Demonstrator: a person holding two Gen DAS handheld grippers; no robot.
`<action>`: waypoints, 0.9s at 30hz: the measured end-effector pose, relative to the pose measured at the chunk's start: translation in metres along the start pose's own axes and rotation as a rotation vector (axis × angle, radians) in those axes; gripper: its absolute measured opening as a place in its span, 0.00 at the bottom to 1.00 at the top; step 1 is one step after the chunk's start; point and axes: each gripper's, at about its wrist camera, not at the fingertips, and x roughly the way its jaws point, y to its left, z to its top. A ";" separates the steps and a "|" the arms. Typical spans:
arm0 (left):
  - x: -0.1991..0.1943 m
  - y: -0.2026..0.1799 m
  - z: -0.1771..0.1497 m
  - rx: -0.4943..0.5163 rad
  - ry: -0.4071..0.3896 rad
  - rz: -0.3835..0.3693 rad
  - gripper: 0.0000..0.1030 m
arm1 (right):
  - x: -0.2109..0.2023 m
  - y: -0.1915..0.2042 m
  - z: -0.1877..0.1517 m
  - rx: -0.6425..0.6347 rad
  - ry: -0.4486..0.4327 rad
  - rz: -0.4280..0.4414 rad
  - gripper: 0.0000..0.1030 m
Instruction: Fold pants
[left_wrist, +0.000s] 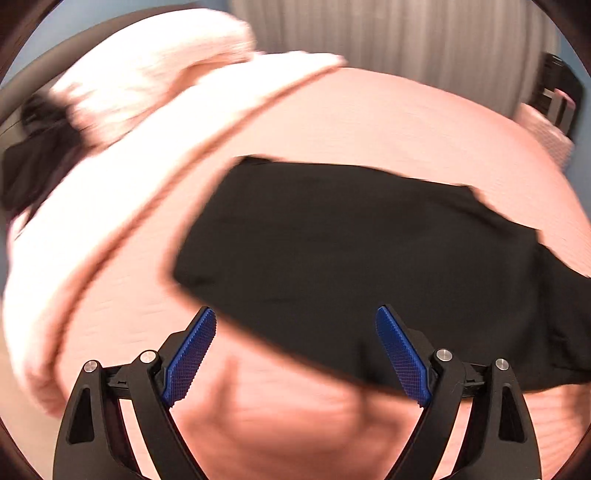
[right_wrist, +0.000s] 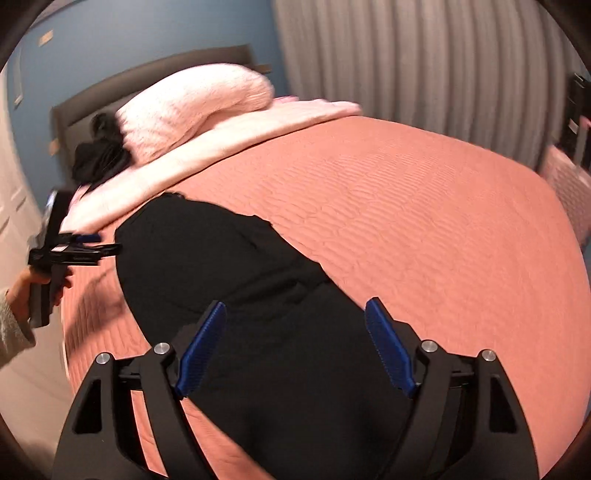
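Two grippers hung over the bed (right_wrist: 424, 206), both with jaws spread wide and nothing between the blue pads. Nearest in the right wrist view, the right gripper (right_wrist: 295, 343) stood just above the near end of the pants (right_wrist: 229, 266), its pads clear of the cloth as far as could be told. The left gripper (left_wrist: 295, 354) pointed down at the pants (left_wrist: 351, 251) from another side, over their near edge, also gripping nothing; in the right wrist view it (right_wrist: 92, 245) showed at the left edge of the bed, held in a hand (right_wrist: 27, 291) with a grey sleeve, just beside the black cloth. The pants lay flat on the salmon bedspread, looking folded over into a broad dark slab with one thicker layer across the middle, so the task seemed partly done. The risk from here, as a judgement: with both jaws empty, nothing held the layers, and the next grab could catch only the top layer, or the bedspread with it, and drag the fold askew. The left view was smeared with motion, so a hasty reach there could miss the edge. Farther off lay a pale pink blanket (right_wrist: 236, 136) and a pillow (right_wrist: 192, 107), with dark clothing (right_wrist: 99, 155) beside them near the headboard (right_wrist: 110, 85); beyond stood grey curtains (right_wrist: 424, 62) and a blue wall (right_wrist: 110, 33).
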 end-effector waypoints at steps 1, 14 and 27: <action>0.000 0.013 -0.002 -0.012 0.001 0.015 0.84 | 0.001 -0.010 -0.010 0.112 0.007 0.014 0.75; 0.091 0.097 0.016 -0.381 0.113 -0.234 0.89 | 0.032 0.070 -0.024 -0.009 0.122 -0.146 0.76; 0.113 0.074 0.065 -0.348 -0.031 -0.320 0.36 | 0.009 0.033 -0.046 0.079 0.108 -0.278 0.79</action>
